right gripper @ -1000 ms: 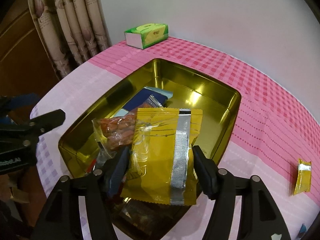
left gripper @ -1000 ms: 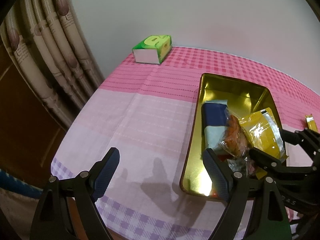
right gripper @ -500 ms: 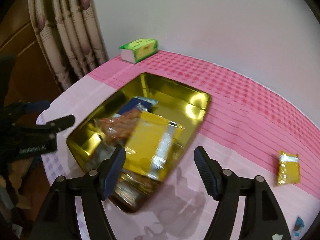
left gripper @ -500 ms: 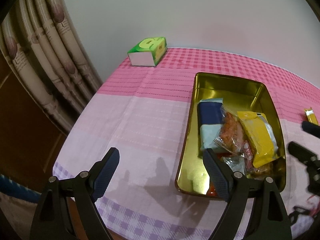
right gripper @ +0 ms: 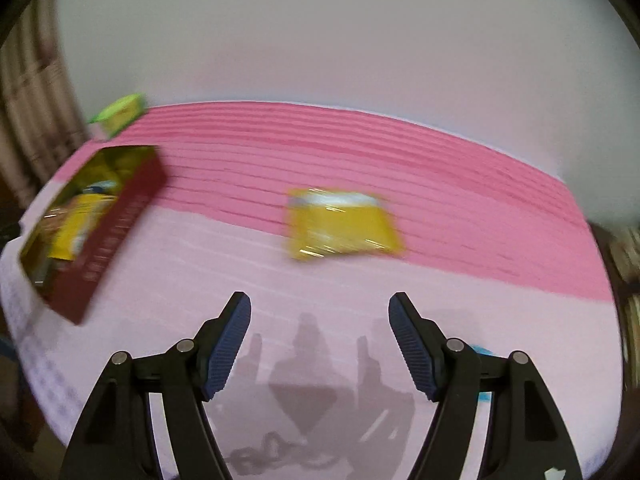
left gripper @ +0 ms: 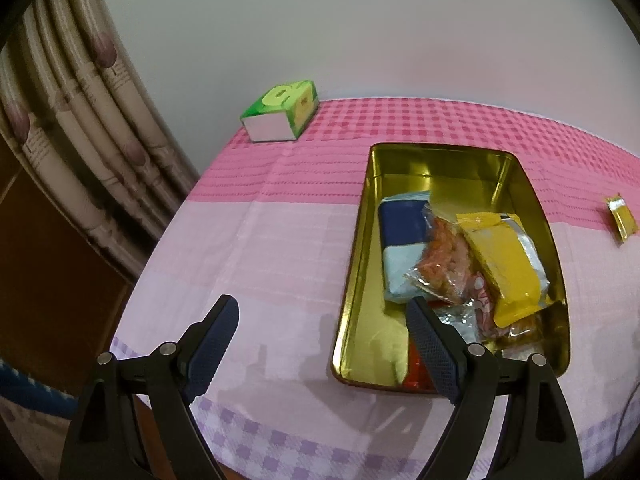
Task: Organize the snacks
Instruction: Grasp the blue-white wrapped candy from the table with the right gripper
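From the left wrist camera, the left gripper (left gripper: 322, 322) is spread wide with nothing between its fingers, hovering over the pink checked tablecloth (left gripper: 260, 248) by the near left corner of the gold tin (left gripper: 444, 164). The tin's got a pile of snacks in its near half: a blue and white packet (left gripper: 402, 240) on the left, a clear bag of orange snacks (left gripper: 442, 254) leaning on it, and a big yellow pouch (left gripper: 506, 258) on the right, with a few more wrappers underneath that I can't really make out. A small yellow packet (left gripper: 621, 218) sits on the cloth well off to the right of the tin, and a green tissue box (left gripper: 282, 114) is at the far edge by the curtain (left gripper: 80, 128). The right wrist camera is pretty blurry: the right gripper (right gripper: 320, 314) is also wide open and empty, and the small yellow packet (right gripper: 344, 224) lies on the cloth just ahead of it, not touching. The tin (right gripper: 116, 224) is way off to the left.
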The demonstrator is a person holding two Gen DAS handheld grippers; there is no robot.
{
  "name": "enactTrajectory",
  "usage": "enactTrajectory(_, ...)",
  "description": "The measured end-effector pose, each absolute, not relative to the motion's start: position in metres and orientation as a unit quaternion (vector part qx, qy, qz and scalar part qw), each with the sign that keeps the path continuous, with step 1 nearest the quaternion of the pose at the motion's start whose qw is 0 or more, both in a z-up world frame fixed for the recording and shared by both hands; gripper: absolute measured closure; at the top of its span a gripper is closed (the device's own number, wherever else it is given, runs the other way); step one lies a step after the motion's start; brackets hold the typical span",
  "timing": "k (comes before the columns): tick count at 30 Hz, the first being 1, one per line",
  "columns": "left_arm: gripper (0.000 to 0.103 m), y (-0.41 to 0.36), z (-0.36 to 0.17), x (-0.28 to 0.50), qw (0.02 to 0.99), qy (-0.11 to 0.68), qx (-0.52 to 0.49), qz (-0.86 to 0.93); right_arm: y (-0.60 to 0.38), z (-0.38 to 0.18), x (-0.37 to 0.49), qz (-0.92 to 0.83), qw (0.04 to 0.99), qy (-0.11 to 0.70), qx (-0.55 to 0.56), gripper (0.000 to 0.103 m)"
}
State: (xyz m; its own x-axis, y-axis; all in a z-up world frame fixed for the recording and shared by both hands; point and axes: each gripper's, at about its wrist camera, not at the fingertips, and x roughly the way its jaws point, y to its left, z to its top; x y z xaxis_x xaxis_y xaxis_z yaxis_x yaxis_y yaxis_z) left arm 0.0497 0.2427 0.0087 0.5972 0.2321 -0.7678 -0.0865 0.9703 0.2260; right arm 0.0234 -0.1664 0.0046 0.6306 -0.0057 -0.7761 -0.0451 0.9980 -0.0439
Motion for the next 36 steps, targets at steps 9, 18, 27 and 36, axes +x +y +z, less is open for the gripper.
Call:
enactTrajectory(9,0.017,0.212,0.013,0.047,0.894,0.434,0.097,0.061,-0.25,-0.028,0.012,-0.054,0.887,0.458,0.033,0.034)
enactTrajectory(18,0.017,0.151,0.015,0.054,0.892,0.436,0.124,0.011,-0.271,-0.045,0.014,-0.057,0.884,0.459,0.068,0.046)
enactTrajectory(27,0.017,0.079,0.0,0.067,0.883,0.441,0.154,-0.044,-0.273,-0.049,0.019,-0.051,0.888,0.453,0.064,0.061)
enactTrajectory(36,0.017,0.036,-0.013,0.08,0.874,0.457,0.147,-0.08,-0.272,-0.051,0.018,-0.046,0.895,0.442,0.04,0.064)
